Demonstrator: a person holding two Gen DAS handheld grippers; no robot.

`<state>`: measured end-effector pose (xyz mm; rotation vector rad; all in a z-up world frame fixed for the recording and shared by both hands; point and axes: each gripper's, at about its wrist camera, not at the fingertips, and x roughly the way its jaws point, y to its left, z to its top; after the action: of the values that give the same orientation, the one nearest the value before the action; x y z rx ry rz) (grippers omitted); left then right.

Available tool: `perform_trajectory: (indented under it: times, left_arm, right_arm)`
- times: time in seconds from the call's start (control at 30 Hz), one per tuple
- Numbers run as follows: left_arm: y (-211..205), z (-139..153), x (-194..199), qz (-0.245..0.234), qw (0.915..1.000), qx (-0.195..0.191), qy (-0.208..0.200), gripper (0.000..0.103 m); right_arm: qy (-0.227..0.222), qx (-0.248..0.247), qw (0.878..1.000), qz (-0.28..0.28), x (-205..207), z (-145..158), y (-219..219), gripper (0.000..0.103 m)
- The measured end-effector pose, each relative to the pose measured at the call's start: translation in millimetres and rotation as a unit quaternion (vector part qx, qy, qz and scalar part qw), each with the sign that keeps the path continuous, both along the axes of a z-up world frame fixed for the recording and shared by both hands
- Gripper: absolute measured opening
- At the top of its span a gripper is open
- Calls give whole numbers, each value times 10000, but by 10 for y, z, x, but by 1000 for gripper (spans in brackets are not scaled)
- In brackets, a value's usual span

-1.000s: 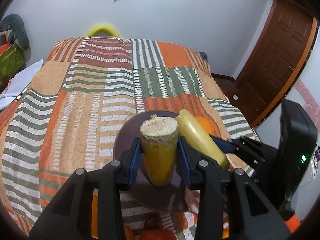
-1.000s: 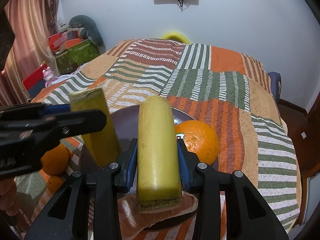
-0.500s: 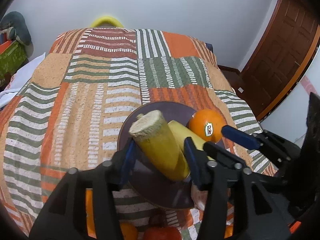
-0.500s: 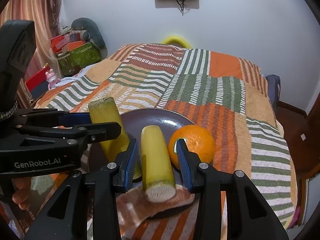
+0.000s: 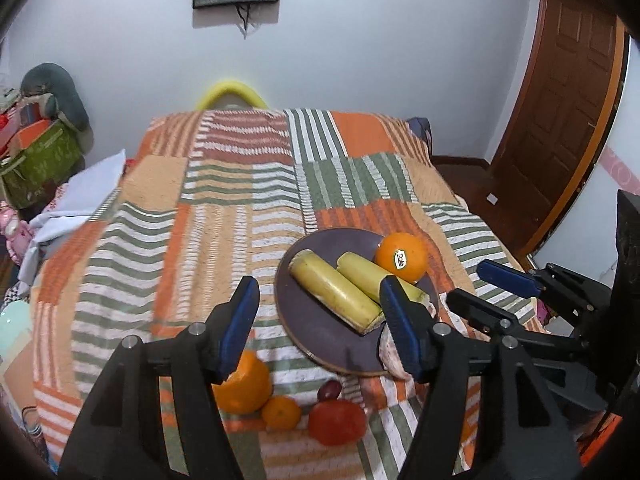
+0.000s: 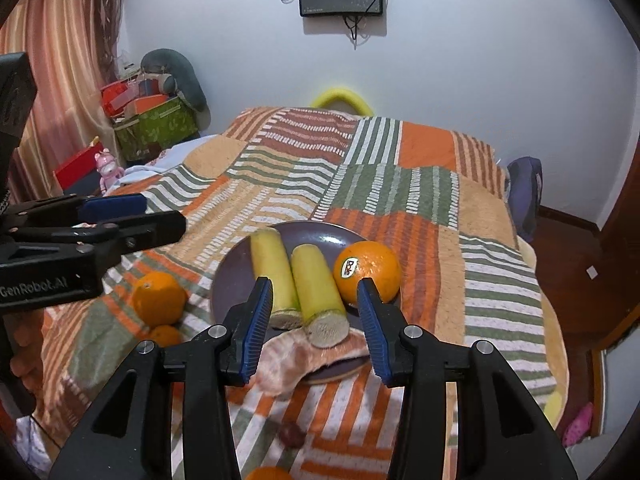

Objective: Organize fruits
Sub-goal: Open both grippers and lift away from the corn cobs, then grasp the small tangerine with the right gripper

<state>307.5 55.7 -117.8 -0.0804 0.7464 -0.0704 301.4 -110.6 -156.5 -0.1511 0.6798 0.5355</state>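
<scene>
Both claws have let go since the earlier frame: left gripper (image 5: 320, 316) and right gripper (image 6: 314, 322) now gape wide, holding nothing. Just past the fingers, frame centre, two yellow cane pieces (image 6: 318, 294) lie side by side and touching on the dark plate (image 6: 228, 280). Stickered orange (image 6: 368, 272) sits on the plate's right, against the right piece. Off-plate, lower frame: loose orange (image 5: 244, 384), small orange (image 5: 282, 412), red fruit (image 5: 338, 422) on the striped blanket (image 5: 160, 220).

Even, diffuse indoor light; soft shadows. Strong fisheye curvature with dark corner vignetting. Foreground slightly soft, centre sharp.
</scene>
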Motion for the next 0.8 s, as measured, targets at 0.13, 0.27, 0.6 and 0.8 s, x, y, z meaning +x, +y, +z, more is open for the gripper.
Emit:
perform_trajectory:
  times: [0.13,0.27,0.6,0.8]
  left_arm:
    - [42,130,-287,126,9997,102,-166,66]
    - [74,190,-552,216,9996,82,-171,70]
    - [92,147,-1068,295,9995,109,-86,82]
    - [111,-25,-1212,270,9995,136,119,84]
  right_arm:
    - [-96,22,9999,-55,-184,99,-48,48]
    - [-146,19,9999,-88,-353,143,-81,55]
    - [69,-48,9996,-286,-691,22,-231,64]
    - [434,-112,9981,-414,-761,-210,-335,66]
